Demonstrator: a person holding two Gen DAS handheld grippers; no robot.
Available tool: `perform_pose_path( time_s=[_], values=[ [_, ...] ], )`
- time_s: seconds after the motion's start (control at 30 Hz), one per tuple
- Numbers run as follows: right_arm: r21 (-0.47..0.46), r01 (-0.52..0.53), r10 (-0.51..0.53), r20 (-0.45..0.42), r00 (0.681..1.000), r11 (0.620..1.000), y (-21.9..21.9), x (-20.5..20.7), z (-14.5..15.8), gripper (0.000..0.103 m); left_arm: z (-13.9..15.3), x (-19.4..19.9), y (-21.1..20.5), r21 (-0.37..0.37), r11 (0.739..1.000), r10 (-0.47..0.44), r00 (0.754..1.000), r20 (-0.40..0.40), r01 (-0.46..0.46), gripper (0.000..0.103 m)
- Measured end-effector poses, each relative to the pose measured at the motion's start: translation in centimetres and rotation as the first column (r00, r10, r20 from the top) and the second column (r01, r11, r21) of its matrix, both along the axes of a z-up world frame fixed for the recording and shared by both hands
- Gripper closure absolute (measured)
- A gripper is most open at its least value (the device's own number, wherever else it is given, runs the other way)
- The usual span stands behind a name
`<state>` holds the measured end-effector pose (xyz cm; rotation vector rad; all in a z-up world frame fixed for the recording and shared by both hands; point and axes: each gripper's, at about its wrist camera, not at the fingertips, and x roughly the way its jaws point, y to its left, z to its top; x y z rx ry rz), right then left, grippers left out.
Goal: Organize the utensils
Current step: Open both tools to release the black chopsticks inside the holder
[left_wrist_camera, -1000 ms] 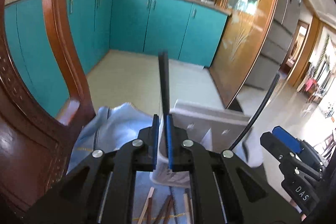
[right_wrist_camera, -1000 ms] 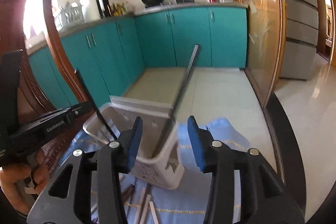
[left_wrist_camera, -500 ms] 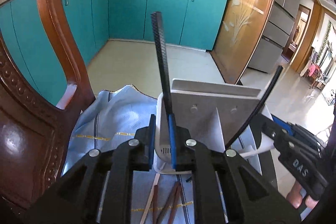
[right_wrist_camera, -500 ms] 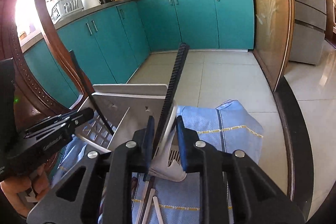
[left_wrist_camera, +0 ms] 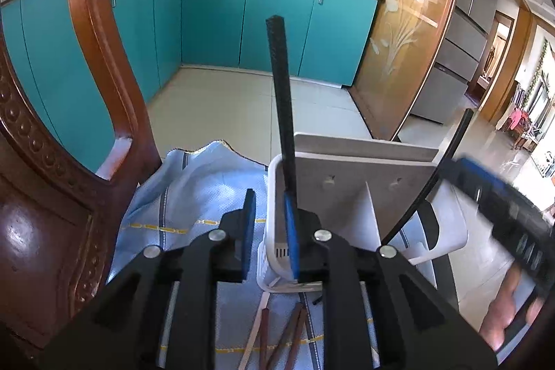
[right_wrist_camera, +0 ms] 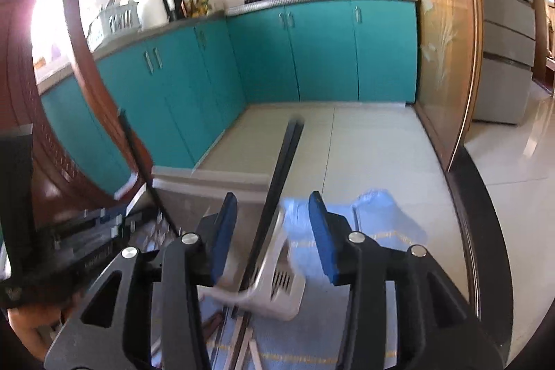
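A white utensil caddy (left_wrist_camera: 350, 196) stood on a blue cloth (left_wrist_camera: 194, 196), right in front of both grippers. Two black chopsticks stood in it. One chopstick (left_wrist_camera: 281, 99) rose nearly upright from the caddy's left compartment, its lower part lying against the left gripper's (left_wrist_camera: 270, 231) right pad; the left pad stood clear of it w/ a gap. Jaws were opening, narrow gap, nothing pinched. The other chopstick (right_wrist_camera: 277, 196) leaned up btwn the right gripper's (right_wrist_camera: 274, 234) pads, touching neither. Those jaws were opening too, about mid-width, holding nothing. More chopsticks (left_wrist_camera: 277, 335), brown and pale, lay flat on the cloth just below the left gripper's fingers. A carved wooden chair back (left_wrist_camera: 86, 40) stood to the left, teal kitchen cabinets (left_wrist_camera: 215, 16) well beyond.
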<state>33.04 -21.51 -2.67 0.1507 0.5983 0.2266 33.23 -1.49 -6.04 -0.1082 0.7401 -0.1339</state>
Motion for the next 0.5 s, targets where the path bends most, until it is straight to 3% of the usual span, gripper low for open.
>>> perform_pose_path(
  time_s=[0.07, 0.1, 0.13, 0.3, 0.5],
  values=[
    [0.034, -0.026, 0.025, 0.023, 0.999, 0.999, -0.2, 0.5, 0.3, 0.068, 0.0, -0.1, 0.0, 0.002, 1.000, -0.002, 1.000, 0.003, 0.002, 0.085],
    [0.036, -0.030, 0.029, 0.025, 0.999, 0.999, -0.2, 0.7, 0.3, 0.084, -0.1, -0.2, 0.0, 0.003, 1.000, -0.003, 1.000, 0.004, 0.003, 0.083],
    [0.030, -0.026, 0.026, 0.023, 0.999, 0.999, -0.2, 0.8, 0.3, 0.093, 0.0, -0.3, 0.0, 0.005, 1.000, -0.002, 1.000, 0.005, 0.002, 0.082],
    [0.107, -0.013, 0.005, 0.079, 0.997, 0.994, -1.0, 0.0, 1.1, 0.095, -0.1, -0.3, 0.3, -0.001, 1.000, 0.003, 1.000, 0.005, -0.003, 0.074],
    [0.210, 0.007, -0.060, 0.249, 0.967, 0.978, -3.6, -2.7, 4.0, 0.096, 0.3, -0.5, 0.3, -0.001, 1.000, 0.009, 1.000, 0.027, -0.009, 0.074]
  ],
)
